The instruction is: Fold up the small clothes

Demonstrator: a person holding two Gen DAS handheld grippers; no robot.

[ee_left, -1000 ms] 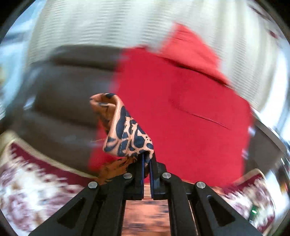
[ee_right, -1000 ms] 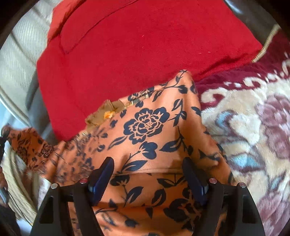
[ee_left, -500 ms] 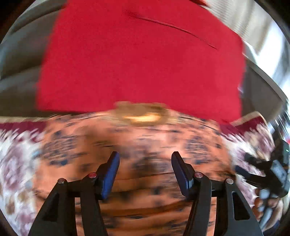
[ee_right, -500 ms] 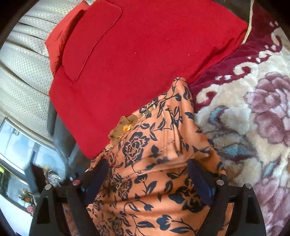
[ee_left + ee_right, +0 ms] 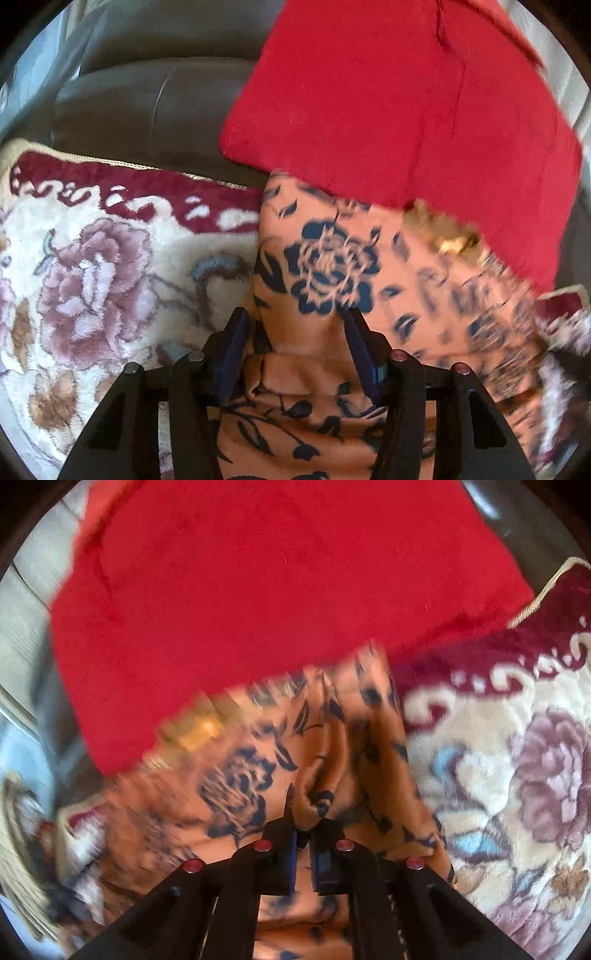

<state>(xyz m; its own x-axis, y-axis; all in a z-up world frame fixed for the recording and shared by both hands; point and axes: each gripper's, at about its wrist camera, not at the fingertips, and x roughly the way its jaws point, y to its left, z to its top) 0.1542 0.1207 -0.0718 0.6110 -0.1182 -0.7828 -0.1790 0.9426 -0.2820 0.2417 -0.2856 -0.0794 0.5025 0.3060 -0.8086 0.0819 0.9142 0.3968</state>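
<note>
Fingers of the right gripper pinch a ridge of the orange floral garment, likely to fold it, while the left gripper straddles it, spread wide.

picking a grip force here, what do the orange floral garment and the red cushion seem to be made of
Orange floral garment: looks like thin, smooth woven fabric with a slight satin sheen; it bunches into soft glossy folds where the right tongs pinch it. Fibre unclear.
Red cushion: matte, slightly fuzzy cloth, felt or fleece-like, with a visible seam and no shine.
</note>
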